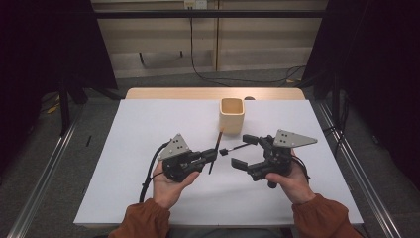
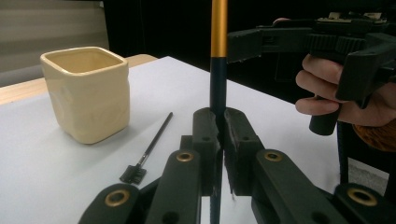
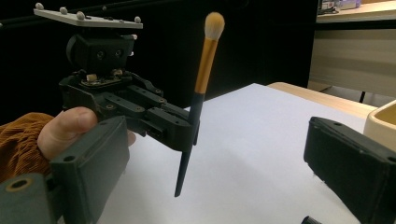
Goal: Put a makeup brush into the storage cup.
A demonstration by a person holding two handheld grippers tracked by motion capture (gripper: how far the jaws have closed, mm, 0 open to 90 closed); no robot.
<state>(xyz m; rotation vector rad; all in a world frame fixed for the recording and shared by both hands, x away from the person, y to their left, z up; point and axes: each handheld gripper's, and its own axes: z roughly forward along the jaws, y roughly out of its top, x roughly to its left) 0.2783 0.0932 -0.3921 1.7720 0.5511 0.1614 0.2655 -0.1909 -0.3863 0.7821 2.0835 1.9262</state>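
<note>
We clamp the makeup brush [image 3: 198,93] upright in our left gripper [image 1: 212,156] | our right gripper [image 1: 242,151] gapes wide, empty | small brush [image 2: 148,150] lies beside cup [image 2: 86,93]

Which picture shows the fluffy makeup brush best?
The right gripper view: the whole makeup brush shows upright, fluffy tip to handle end, clamped in the left gripper. The left gripper view shows a close stretch of its handle without the bristles. The high view shows it small.

Cream cup [image 1: 231,115], black-and-gold brush [image 3: 198,100], small black brush [image 2: 148,150], white table [image 1: 148,129].
</note>
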